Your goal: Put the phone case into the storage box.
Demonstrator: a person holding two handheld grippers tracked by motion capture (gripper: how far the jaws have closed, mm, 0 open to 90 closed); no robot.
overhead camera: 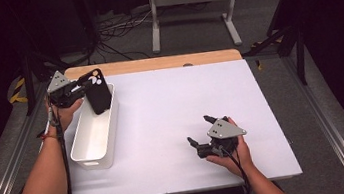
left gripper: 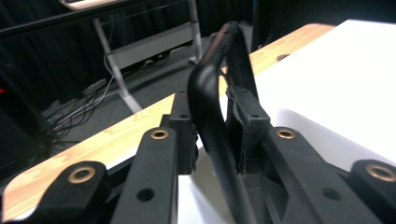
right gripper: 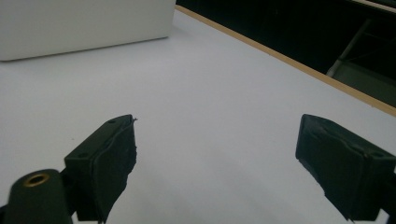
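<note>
At the left, the left gripper (overhead camera: 79, 89) is clamped on a black phone (overhead camera: 97, 91), holding it upright over the far end of the white bin (overhead camera: 93, 137); lowering and release seem left to do. The right gripper (overhead camera: 199, 131) rests wide open and empty on the worktop (overhead camera: 170, 102).

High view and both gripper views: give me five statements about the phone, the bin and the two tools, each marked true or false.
1. The left tool grips the black phone. True.
2. The phone lies flat on the table. False: it is held over the white bin.
3. The right tool is open and holds nothing. True.
4. The right tool is inside the bin. False: it is over the table, apart from it.
5. The bin stands at the table's left side. True.
</note>
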